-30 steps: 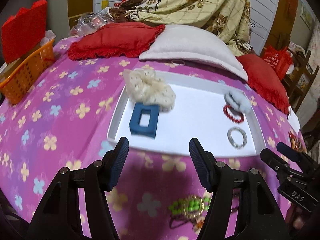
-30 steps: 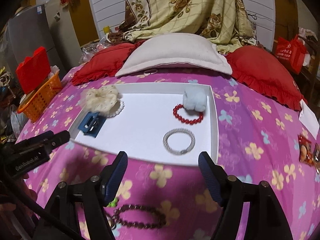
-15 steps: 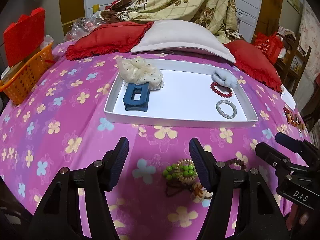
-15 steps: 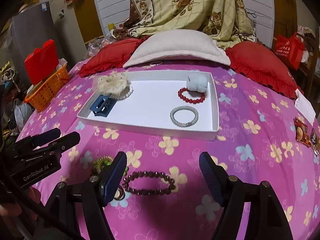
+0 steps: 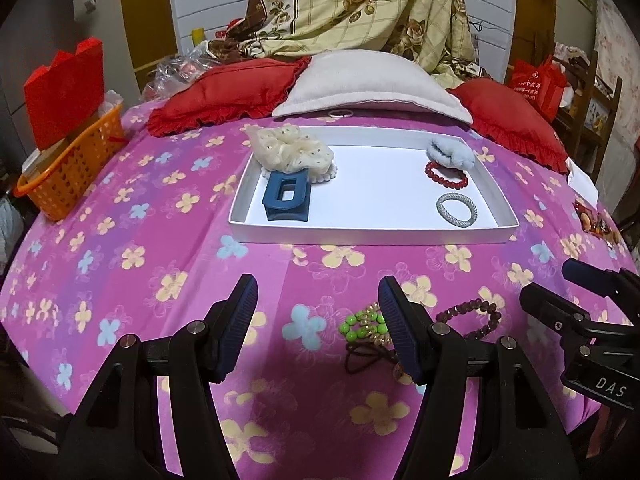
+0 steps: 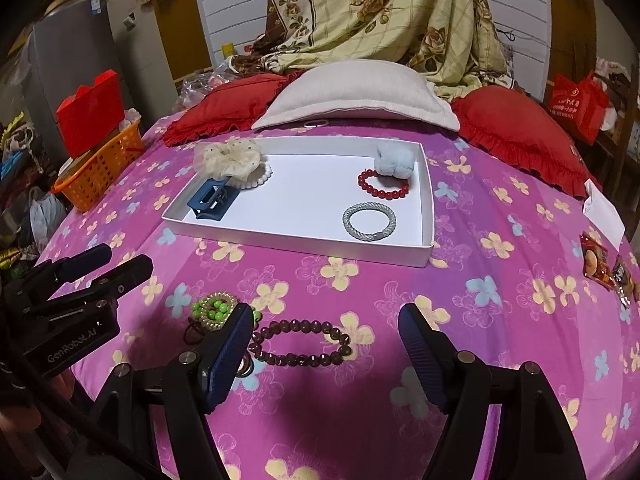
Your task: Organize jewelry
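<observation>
A white tray [image 5: 372, 236] on the pink flowered bedspread holds a cream scrunchie [image 5: 292, 152], a blue claw clip [image 5: 286, 196], a pale blue scrunchie [image 5: 450, 152], a red bead bracelet [image 5: 446, 174] and a silver bracelet [image 5: 456, 210]. Nearer to me, loose on the spread, lie a green bead hair tie [image 5: 362, 324] and a dark brown bead bracelet [image 6: 300, 340]. My left gripper [image 5: 318, 324] hangs open and empty just left of the green tie. My right gripper [image 6: 326, 356] is open above the brown bracelet without touching it.
An orange basket [image 5: 72, 172] with a red box stands at the far left. Red cushions [image 5: 228, 96] and a white pillow [image 5: 368, 88] lie behind the tray. Snack packets [image 6: 600, 268] and a white card [image 6: 604, 212] sit at the right edge.
Both grippers have drawn back from the tray toward the near edge of the bed. The loose green tie and brown bracelet have come fully into view. The left view has rolled level.
</observation>
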Demonstrator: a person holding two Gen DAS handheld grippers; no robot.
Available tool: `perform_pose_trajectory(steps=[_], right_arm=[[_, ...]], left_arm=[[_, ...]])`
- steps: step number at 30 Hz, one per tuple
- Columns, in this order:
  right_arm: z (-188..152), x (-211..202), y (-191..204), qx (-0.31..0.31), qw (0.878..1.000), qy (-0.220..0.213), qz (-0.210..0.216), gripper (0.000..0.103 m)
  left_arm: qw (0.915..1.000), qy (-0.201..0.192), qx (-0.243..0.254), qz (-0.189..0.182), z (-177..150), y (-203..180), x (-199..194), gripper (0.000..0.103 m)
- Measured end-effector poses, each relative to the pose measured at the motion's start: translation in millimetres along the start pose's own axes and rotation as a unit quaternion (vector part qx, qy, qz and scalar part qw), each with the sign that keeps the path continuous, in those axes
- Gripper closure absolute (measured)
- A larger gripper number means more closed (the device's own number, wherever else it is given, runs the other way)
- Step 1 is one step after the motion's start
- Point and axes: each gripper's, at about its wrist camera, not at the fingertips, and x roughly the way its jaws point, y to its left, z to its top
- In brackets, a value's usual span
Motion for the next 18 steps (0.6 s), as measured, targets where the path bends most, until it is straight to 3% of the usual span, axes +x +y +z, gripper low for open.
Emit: perform_pose_trajectory(steps=[18], right_arm=[[-10, -14, 7, -0.014, 1.0, -0.002, -0.001, 0.03]], left_arm=[[0.9998, -0.013, 0.003, 0.013, -12, 3, -18, 0.04]])
